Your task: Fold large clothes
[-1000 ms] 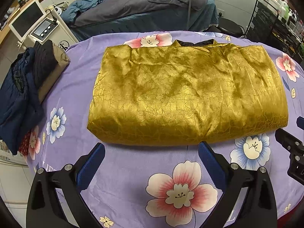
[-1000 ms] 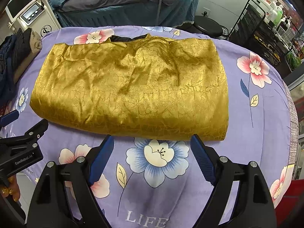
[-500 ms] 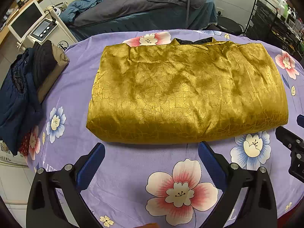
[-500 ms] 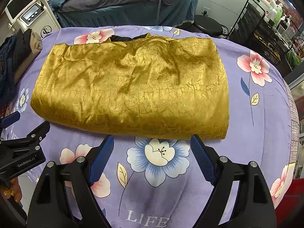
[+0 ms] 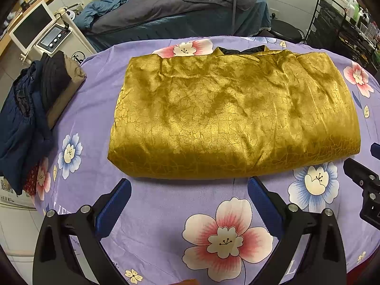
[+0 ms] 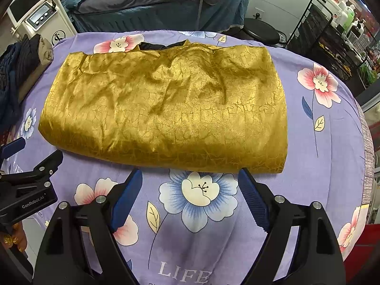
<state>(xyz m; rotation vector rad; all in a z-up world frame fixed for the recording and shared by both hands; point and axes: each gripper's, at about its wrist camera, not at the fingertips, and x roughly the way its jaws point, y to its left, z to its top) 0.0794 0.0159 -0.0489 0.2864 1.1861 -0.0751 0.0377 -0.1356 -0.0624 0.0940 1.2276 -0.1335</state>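
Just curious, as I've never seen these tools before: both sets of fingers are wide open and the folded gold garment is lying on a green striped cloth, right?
Not quite. The cloth under the gold garment is purple with a flower print, not green striped, as both wrist views show. The rest holds: the left gripper and the right gripper have their fingers wide open, holding nothing.

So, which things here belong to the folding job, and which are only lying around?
Belong to the job:
- gold garment, folded on the flowered cloth
- left gripper, open
- right gripper, open

Just lying about:
- pile of dark clothes at the table edge
- bed behind
- black rack
- machine with a screen
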